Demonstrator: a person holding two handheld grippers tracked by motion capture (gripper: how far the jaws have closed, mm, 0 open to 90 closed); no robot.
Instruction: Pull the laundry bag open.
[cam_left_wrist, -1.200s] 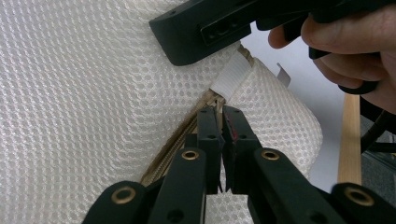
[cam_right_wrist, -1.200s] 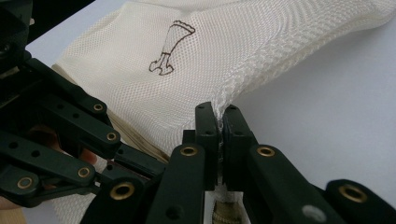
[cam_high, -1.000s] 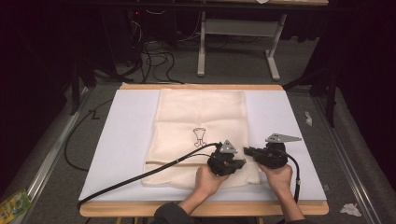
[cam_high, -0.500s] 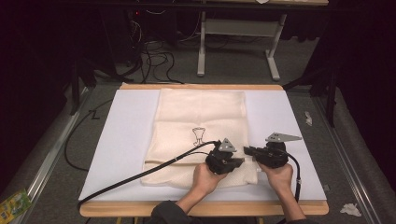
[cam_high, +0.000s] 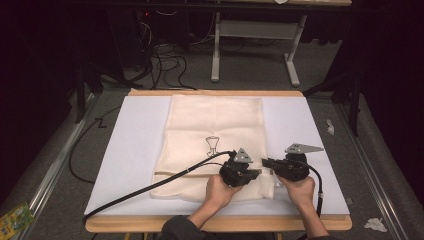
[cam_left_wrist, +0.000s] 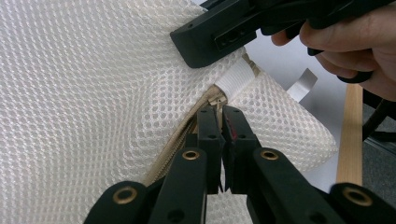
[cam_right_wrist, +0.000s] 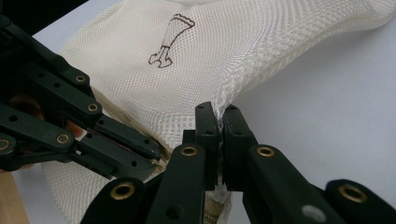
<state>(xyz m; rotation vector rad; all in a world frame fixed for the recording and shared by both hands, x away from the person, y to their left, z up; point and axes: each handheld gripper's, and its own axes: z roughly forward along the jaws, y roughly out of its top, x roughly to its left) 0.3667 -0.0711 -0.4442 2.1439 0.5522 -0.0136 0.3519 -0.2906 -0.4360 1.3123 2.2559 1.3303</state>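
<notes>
Cream mesh bag (cam_high: 215, 142) lies flat on the white sheet (cam_high: 130, 150) covering the worktop, reaching from the far edge to near the front edge, nearer the right than the left; fine honeycomb weave, a small dark line drawing (cam_high: 212, 145) at its middle, a tan zipper (cam_left_wrist: 187, 135) running along its near end, a white fabric tab (cam_left_wrist: 236, 79) at the zipper's end. Left gripper (cam_left_wrist: 220, 122) clamped on the zipper pull, jaws nearly together. Right gripper (cam_right_wrist: 219, 122) pinched tight on the bag's mesh edge at its front right corner, cloth lifted into a ridge there; the two grippers sit just beside each other.
</notes>
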